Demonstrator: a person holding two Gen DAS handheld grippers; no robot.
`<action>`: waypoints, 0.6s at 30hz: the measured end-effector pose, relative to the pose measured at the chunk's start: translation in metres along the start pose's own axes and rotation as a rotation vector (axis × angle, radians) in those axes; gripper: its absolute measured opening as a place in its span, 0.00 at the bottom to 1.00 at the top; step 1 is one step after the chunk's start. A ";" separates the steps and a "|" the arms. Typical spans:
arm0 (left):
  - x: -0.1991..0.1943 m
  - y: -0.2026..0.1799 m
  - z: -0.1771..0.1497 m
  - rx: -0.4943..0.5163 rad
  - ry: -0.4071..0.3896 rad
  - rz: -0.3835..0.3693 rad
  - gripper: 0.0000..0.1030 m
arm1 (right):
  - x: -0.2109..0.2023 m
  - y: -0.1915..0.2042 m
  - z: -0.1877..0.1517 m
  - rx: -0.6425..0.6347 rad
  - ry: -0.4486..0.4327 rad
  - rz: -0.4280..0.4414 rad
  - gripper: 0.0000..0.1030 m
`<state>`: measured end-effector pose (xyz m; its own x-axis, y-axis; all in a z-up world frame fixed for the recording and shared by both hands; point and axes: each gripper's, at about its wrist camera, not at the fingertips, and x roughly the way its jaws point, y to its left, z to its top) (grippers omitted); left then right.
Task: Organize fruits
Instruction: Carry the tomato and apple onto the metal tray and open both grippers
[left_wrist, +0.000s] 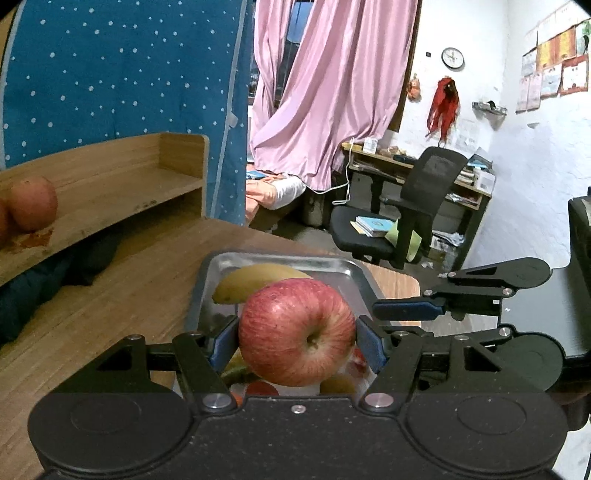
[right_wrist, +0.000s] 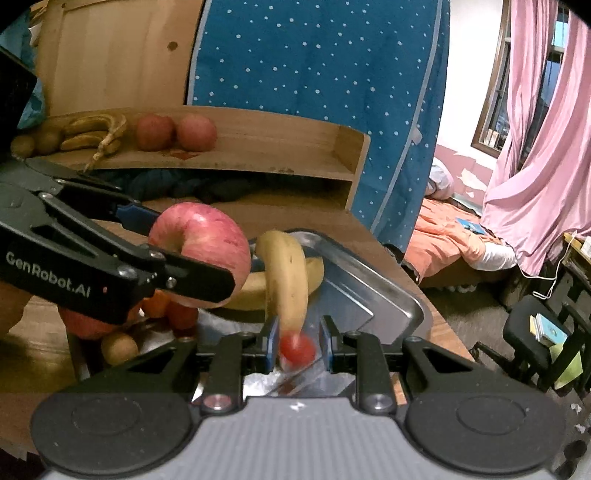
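A red apple (left_wrist: 295, 332) sits between the blue pads of my left gripper (left_wrist: 297, 343), which is shut on it above a metal tray (left_wrist: 332, 266). In the right wrist view the same apple (right_wrist: 216, 236) hangs in the left gripper (right_wrist: 188, 251) at the left. My right gripper (right_wrist: 298, 341) is shut on the near end of a yellow banana (right_wrist: 286, 273) that juts forward over the tray (right_wrist: 388, 295). A small red fruit (right_wrist: 297, 349) shows blurred beneath the pads. One of the right gripper's fingers (left_wrist: 406, 309) shows beside the apple.
A wooden shelf (right_wrist: 258, 162) at the table's back holds bananas (right_wrist: 92, 129), two apples (right_wrist: 177, 133) and kiwis (right_wrist: 35, 142). More fruit (right_wrist: 118, 347) lies at the tray's left and a second banana (right_wrist: 314, 271) inside it. An office chair (left_wrist: 417, 206) and bed (right_wrist: 461, 240) stand beyond the table edge.
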<state>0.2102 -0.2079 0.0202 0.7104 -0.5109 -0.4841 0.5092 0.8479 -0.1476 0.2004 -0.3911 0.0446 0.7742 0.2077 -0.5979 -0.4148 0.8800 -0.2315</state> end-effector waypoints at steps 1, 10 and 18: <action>0.002 -0.001 0.000 0.002 0.005 -0.001 0.67 | 0.000 -0.002 -0.001 0.003 0.000 0.001 0.26; 0.015 0.001 -0.002 0.006 0.041 0.000 0.67 | 0.004 -0.002 -0.007 0.013 0.015 0.006 0.26; 0.023 0.004 -0.001 0.005 0.063 0.003 0.67 | 0.006 -0.002 -0.009 0.021 0.021 0.007 0.26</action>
<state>0.2282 -0.2164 0.0077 0.6801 -0.4983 -0.5378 0.5097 0.8486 -0.1418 0.2010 -0.3953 0.0342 0.7611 0.2050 -0.6153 -0.4097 0.8874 -0.2111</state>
